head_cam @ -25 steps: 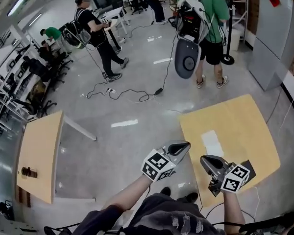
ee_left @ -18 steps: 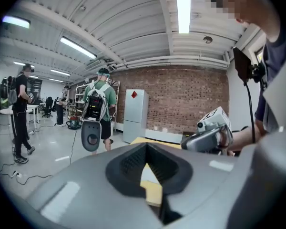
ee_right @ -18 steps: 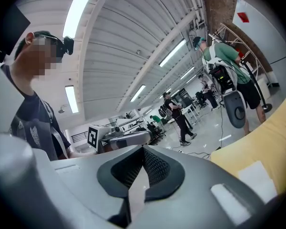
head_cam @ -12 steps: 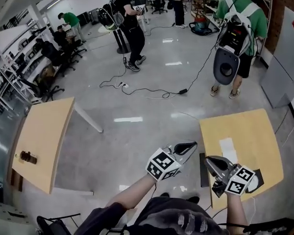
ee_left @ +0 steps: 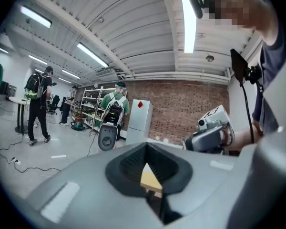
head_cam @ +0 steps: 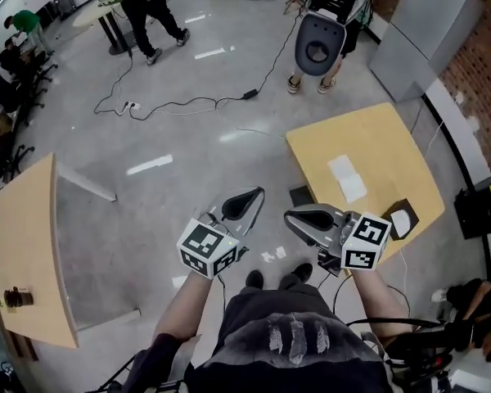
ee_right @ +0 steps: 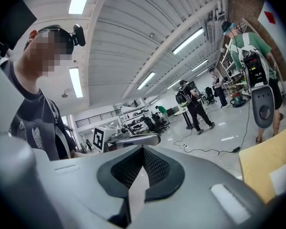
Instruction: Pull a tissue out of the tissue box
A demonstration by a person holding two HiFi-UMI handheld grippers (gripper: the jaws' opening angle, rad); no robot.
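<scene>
The left gripper (head_cam: 244, 205) and right gripper (head_cam: 309, 217) — grey shells, ribbed black pads — jaws pressed together, empty; pale-wood tabletop (head_cam: 385, 146) at two o'clock.

Table (head_cam: 385, 150) right-front, sheets (head_cam: 347, 178) on it; second table (head_cam: 24, 244) far left; cable (head_cam: 172, 105) on floor (head_cam: 188, 178) behind.

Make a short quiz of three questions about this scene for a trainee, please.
1. True or false: the left tool holds a tissue.
2. Choose one. The right tool is: A) wide open; B) shut and empty; C) shut on a cable.
3. Fill in: in the head view, the table with the white sheets stands at the ___ side.

Key: 1 false; 2 B; 3 right.
</scene>
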